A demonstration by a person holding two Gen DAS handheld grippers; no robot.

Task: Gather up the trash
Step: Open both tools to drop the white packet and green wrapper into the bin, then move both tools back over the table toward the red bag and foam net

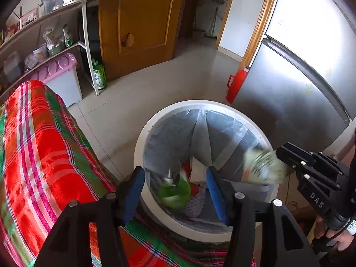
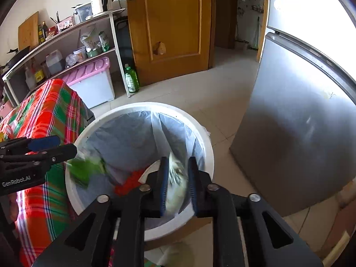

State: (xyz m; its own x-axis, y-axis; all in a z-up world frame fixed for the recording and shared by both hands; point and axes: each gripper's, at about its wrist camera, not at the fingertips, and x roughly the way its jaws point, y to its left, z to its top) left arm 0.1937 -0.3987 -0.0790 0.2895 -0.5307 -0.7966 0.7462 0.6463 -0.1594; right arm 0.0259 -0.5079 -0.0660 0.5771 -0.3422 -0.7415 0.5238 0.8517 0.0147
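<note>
Hovering over the white bin [image 1: 142,146], both grippers, each with trash at its tips. Left gripper [image 1: 175,187]: blue pads [image 1: 133,191] well apart, a green wrapper [image 1: 174,192] blurred between them and touching neither pad, so apparently loose and dropping toward the liner. Right gripper [image 2: 176,179]: pads apart too, a pale crumpled wrapper [image 2: 175,187] smeared with motion in the gap; no pad seen pressing on it, though contact on the inner faces cannot be ruled out.

Judging by the blur and crumple, both pieces light, thin, soft film or paper: nothing fragile, little weight, likely slippery and prone to cling to a pad or drift sideways. Best taken at a bunched fold rather than a flat edge, should either need re-gripping.

Below the fingertips, the plastic liner [image 2: 133,138], with red and pale scraps already at the bottom. Bin rim [image 2: 207,146] close under both pairs of fingers, so little margin downward. To the outside of the left fingers, a checked red-and-green cloth [image 1: 44,146] over a table edge, just beside the rim. To the outside of the right fingers, the grey fridge [image 2: 289,133] near the bin. Ahead of the fingers, open tiled floor [image 2: 189,93] toward a wooden door [image 2: 171,26]: freest room for pulling back lies upward and rearward.
</note>
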